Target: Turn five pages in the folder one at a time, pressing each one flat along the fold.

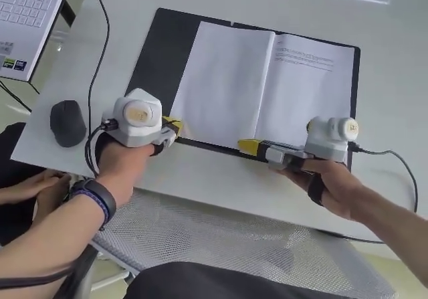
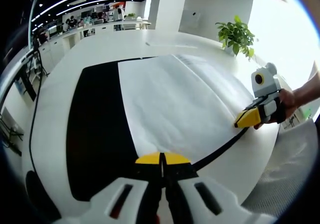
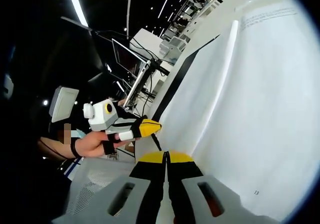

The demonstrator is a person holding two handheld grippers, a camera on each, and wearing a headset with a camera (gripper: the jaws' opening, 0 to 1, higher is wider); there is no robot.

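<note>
The folder [image 1: 160, 58] lay open on the white worktop [image 1: 200, 178], in the upper middle of the head view. Its fold [image 1: 265, 88] ran from the far edge toward the person and leaned slightly left at the near end. Both tongs sat along its near edge, with the pages lying beyond their tips.

The right tongs [image 1: 246, 146] pointed leftward, their yellow tips just beside the fold's near end and below the right-hand page [image 1: 307, 91]. The left tongs [image 1: 172, 126] sat at the lower left corner of the left-hand page [image 1: 221, 78]; whether they touched it could not be told. Each pair was closed tip to tip, gripping nothing.

The right tongs looked the nearer for catching the next sheet's lower edge. The covers were black. The left page was blank and flat, and the right page carried a few printed lines at its top.
</note>
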